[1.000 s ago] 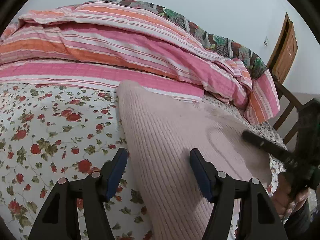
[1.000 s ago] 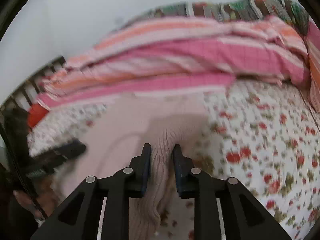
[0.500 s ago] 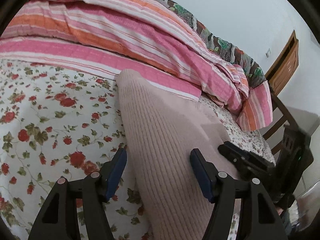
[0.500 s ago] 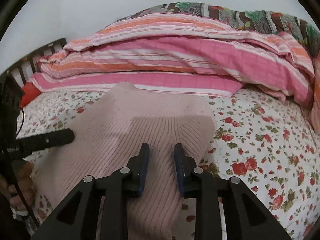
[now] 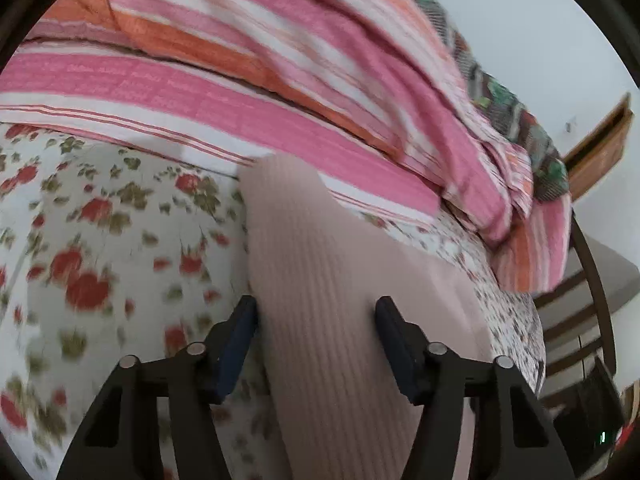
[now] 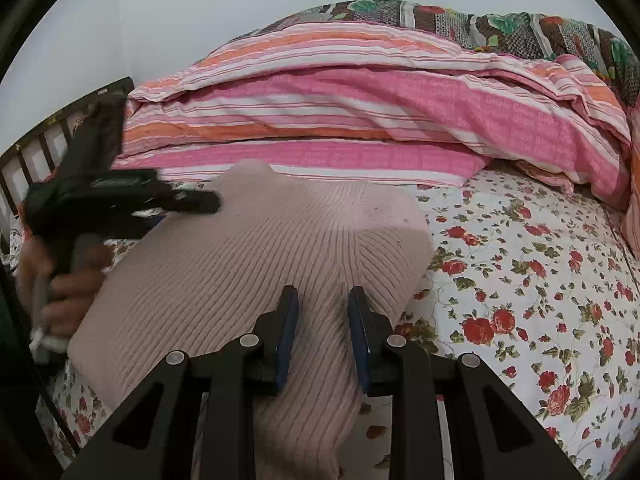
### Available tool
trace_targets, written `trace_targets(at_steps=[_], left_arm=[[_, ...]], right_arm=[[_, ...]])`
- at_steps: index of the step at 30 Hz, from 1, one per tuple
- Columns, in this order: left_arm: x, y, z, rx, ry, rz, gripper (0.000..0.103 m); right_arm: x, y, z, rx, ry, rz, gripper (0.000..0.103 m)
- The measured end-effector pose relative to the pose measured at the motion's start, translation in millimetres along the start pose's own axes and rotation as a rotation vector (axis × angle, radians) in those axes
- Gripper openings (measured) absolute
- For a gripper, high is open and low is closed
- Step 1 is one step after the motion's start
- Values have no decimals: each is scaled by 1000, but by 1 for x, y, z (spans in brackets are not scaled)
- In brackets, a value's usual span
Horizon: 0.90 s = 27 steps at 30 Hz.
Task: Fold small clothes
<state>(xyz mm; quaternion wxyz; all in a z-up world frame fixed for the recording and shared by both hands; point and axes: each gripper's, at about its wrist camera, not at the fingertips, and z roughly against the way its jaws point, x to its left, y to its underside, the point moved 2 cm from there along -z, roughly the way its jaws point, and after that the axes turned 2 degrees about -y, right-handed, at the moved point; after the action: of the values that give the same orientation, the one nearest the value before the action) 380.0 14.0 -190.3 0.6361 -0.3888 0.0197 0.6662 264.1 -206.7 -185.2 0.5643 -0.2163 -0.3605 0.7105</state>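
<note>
Sweater, pink ribbed knit, lies across the floral bed sheet, centre of both frames, its far end against the striped quilt. I see my right gripper clamped on a raised fold of the knit at lower centre. My left gripper stands wide open astride the sweater's edge, gripping nothing. In the right view it sits at left, hand blurred.
</note>
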Motion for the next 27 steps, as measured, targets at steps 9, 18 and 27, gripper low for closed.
trace_targets(at_steps=[9, 18, 27], left_arm=[[-4, -12, 6, -104, -123, -33, 40], [-35, 38, 46, -153, -192, -194, 49], [-38, 90, 67, -218, -155, -256, 56]], right_arm=[[-2, 0, -1, 3, -14, -6, 25], [-30, -17, 22, -71, -149, -161, 41], [-40, -8, -9, 18, 21, -201, 38]])
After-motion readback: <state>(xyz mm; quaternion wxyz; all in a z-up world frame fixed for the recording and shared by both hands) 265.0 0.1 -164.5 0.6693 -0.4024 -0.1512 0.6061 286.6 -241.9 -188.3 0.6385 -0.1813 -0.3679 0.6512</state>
